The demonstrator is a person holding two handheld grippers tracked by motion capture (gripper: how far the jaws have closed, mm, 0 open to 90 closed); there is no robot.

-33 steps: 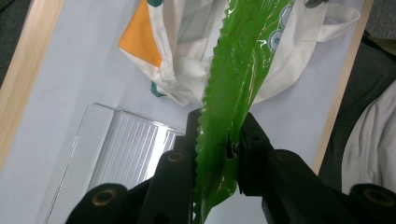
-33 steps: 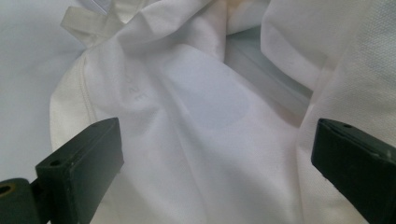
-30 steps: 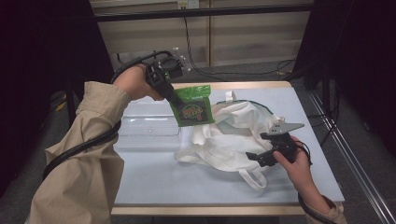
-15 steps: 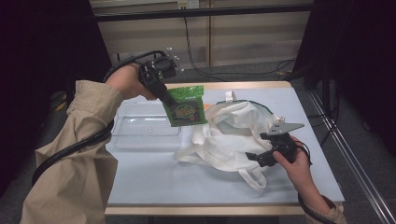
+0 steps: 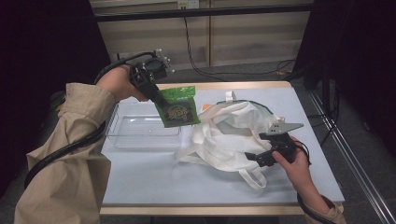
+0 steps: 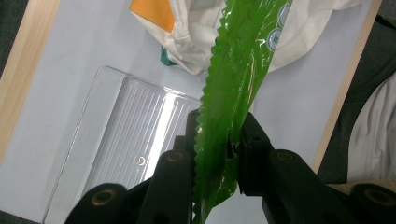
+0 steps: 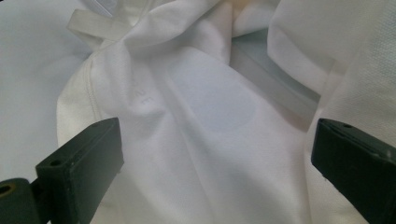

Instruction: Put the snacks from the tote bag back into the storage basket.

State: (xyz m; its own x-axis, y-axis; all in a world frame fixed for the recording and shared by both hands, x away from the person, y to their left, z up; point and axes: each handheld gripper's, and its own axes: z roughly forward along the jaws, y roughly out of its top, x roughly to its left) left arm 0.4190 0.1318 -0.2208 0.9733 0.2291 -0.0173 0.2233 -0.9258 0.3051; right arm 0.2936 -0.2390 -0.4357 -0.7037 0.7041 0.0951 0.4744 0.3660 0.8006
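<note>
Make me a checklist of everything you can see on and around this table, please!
Surface: pale blue table with a wooden edge, mostly bare at the front.
Job's things: green snack packet held up in the air above the edge of the clear tray; white cloth bag lies crumpled, something orange peeking from it.
Clutter: nothing seen.
Grippers: left gripper is clamped on the packet's edge; right gripper is wide open over the bag's cloth.
Cables: a black cable runs along the left sleeve; more cables lie on the floor behind the table.
Surroundings: pale wall panels, dark curtains at both sides.
</note>
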